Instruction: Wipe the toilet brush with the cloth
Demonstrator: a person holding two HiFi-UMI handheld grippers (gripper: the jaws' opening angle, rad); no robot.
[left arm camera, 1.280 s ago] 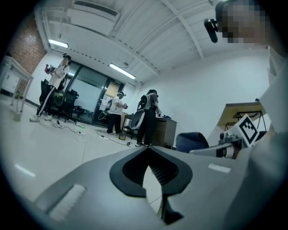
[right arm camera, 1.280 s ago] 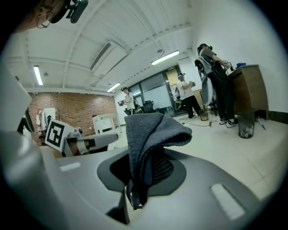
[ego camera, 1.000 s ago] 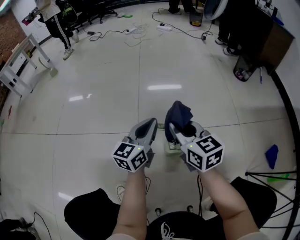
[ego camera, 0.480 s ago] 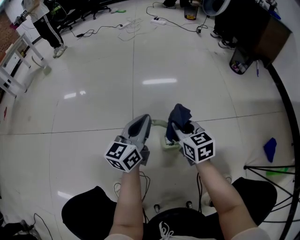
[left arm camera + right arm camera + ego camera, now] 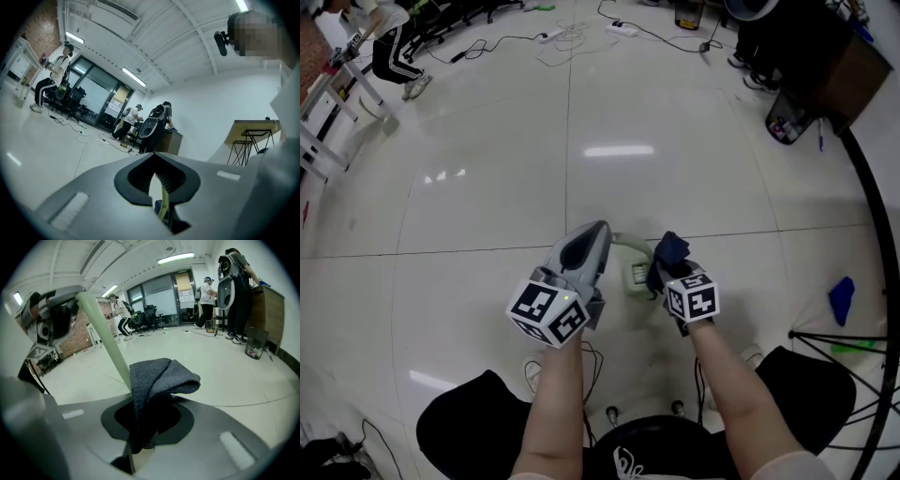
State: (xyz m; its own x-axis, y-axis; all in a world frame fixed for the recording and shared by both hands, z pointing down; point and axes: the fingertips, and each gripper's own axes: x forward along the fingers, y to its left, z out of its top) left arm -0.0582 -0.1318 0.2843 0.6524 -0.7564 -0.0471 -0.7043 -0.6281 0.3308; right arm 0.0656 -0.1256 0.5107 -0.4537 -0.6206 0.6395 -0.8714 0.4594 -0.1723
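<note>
While the left gripper [image 5: 596,233] clamps the toilet brush [image 5: 163,202], the right gripper [image 5: 143,427] pinches the cloth [image 5: 157,380].
Press it flat on the handle [image 5: 105,338]; slide evenly.

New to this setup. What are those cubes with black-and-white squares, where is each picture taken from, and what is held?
No robot here: a person holds a two-jaw gripper in each hand, and the marker cubes are part of those. The head view looks down from a camera on the person's head; the other two views come from cameras riding on each gripper. The left gripper is shut on the pale green handle of the toilet brush. The right gripper is shut on a folded dark blue cloth, close beside that handle. Below is a glossy tiled floor.
</note>
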